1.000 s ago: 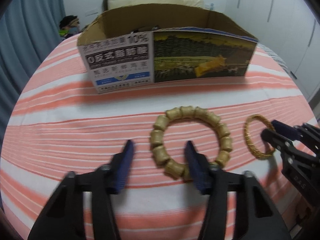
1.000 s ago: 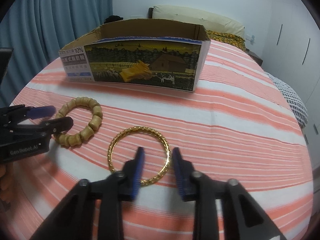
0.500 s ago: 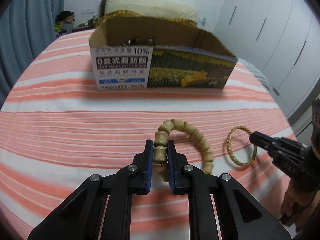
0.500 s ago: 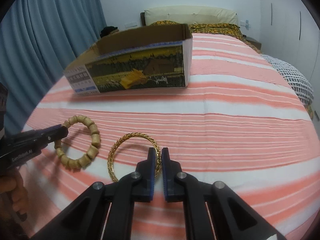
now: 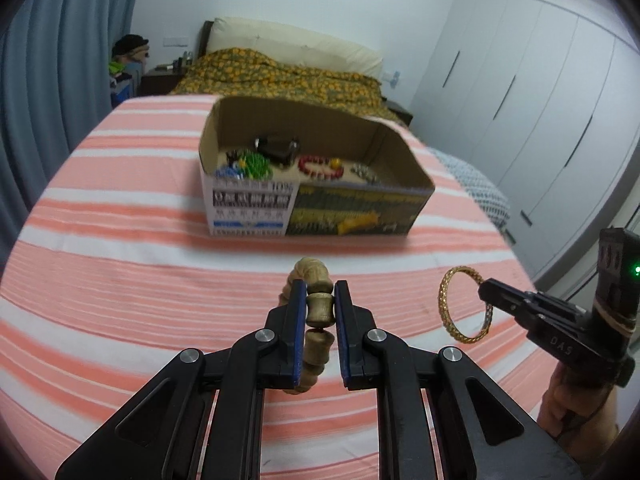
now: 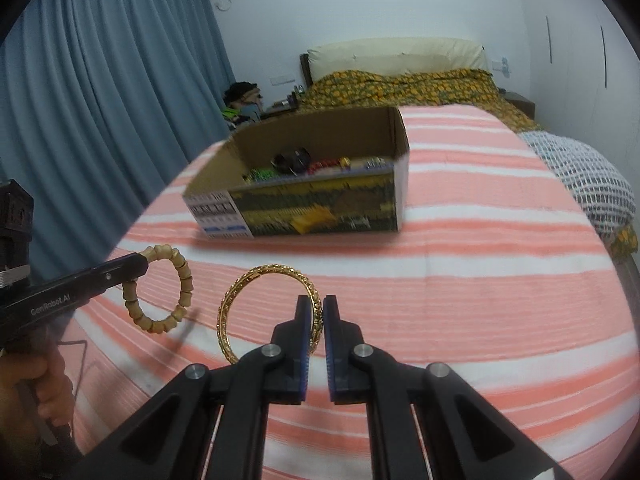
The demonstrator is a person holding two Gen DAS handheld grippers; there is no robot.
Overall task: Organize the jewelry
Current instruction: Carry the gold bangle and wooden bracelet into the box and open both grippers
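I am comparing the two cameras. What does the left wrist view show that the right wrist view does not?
Only the left wrist view shows the wardrobe doors clearly and the wooden bracelet edge-on between its own pads. Only the right wrist view shows the checked blanket broadly and the wooden bracelet as a full ring. Both show the cardboard box holding jewelry, the gold bangle, the striped bedspread, the left gripper and the right gripper.

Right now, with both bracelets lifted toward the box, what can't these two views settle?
- Box contents: blurred in both views, near wall hides some in the right wrist view.
- Wooden bead bracelet: left wrist view, lower loop behind the left gripper.
- Gold bangle: right wrist view, part behind the right gripper.
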